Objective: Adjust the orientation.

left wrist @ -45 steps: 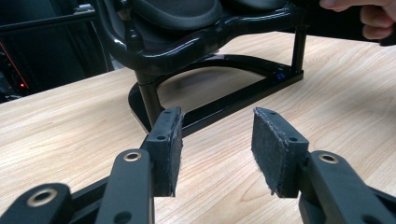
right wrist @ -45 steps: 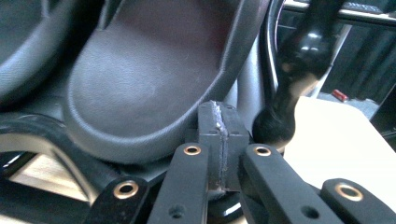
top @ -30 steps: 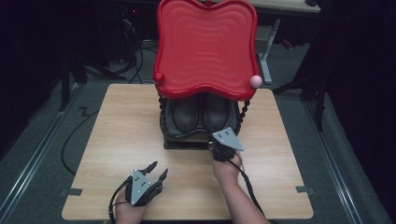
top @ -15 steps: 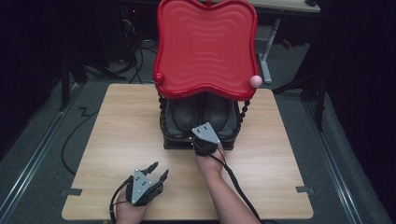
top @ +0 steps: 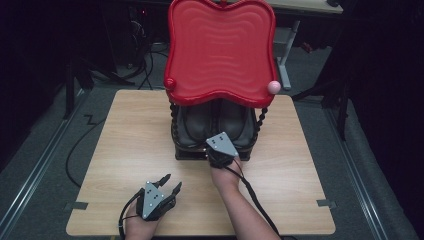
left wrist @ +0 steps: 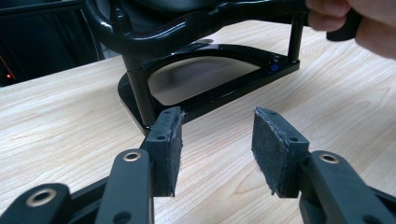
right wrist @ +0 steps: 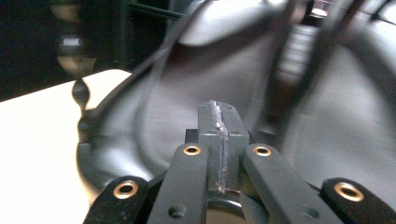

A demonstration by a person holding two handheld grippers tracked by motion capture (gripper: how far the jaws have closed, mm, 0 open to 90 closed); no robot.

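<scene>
Two dark shoes (top: 215, 122) are seen in the middle of the high view, side by side on a black rack (top: 187, 150) under a big red tray (top: 220, 50). The rack stands on a wooden table (top: 125, 145). A pink ball (top: 273, 86) is seen at the tray's right corner. The right gripper (top: 214, 152) is held just below the middle, right at the front of the shoes. The left gripper (top: 170, 184) is held at the lower left, apart from the rack, with its jaws spread wide.

In the left gripper view, the two pads (left wrist: 169, 149) are seen far apart at the bottom, with nothing between them. The black rack (left wrist: 205, 100) is seen at the top, and part of a hand (left wrist: 359, 23) at the upper right.

In the right gripper view, the right gripper (right wrist: 219, 140) is seen in the middle with its jaws pressed tight together and nothing held. The grey shoes (right wrist: 224, 70) are seen close behind it, blurred.

The shoes are likely soft on top, bendy, and not very heavy. They are not easily broken. The smooth toes may be slippery, so a shoe is best taken by the stiff edge of its opening or by the heel.
</scene>
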